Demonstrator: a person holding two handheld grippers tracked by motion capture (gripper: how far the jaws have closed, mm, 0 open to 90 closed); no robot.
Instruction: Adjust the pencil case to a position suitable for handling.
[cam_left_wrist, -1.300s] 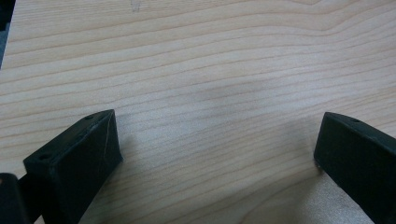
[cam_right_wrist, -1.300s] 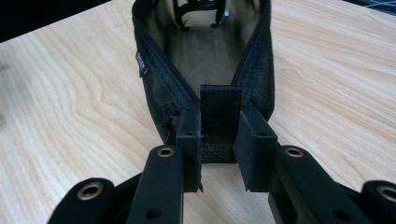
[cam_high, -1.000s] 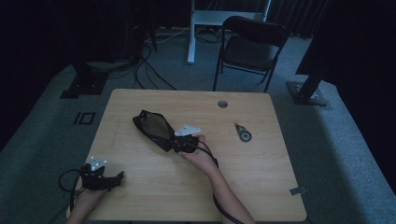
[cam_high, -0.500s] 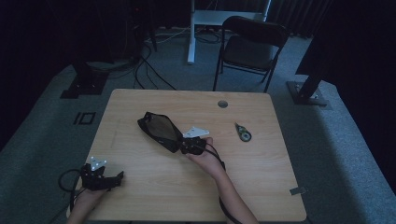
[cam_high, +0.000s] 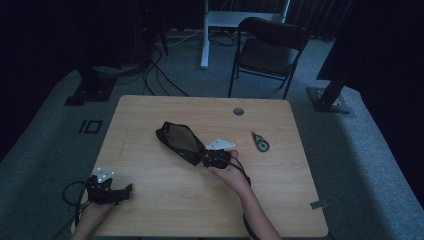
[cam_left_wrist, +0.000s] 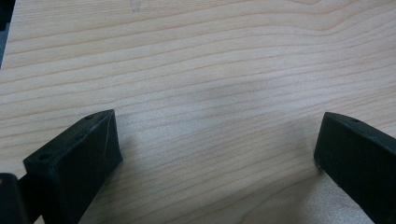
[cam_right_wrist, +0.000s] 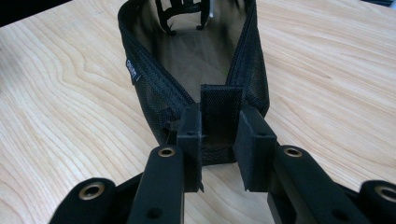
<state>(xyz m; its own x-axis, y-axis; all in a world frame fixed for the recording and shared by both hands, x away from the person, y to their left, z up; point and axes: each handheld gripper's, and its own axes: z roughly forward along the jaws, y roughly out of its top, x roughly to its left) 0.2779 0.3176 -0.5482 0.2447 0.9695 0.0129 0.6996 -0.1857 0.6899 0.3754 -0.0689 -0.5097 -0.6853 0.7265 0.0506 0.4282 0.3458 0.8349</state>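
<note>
Since a second ago, my right tongs (cam_right_wrist: 219, 154) have dragged the pouch (cam_high: 178, 141) rightward across the tabletop (cam_high: 280, 200), pinching its webbing tab (cam_right_wrist: 220, 112). Left tongs (cam_left_wrist: 215, 158) rest spread, empty. Soft black mesh, zip open, mid-tabletop; next I judge a steady pull.

Wooden table (cam_high: 150, 210) bears black mesh pouch (cam_high: 179, 141) and tape dispenser (cam_high: 260, 141)

Mesh pouch (cam_right_wrist: 196, 70) far end cut off; contents too dark.
</note>
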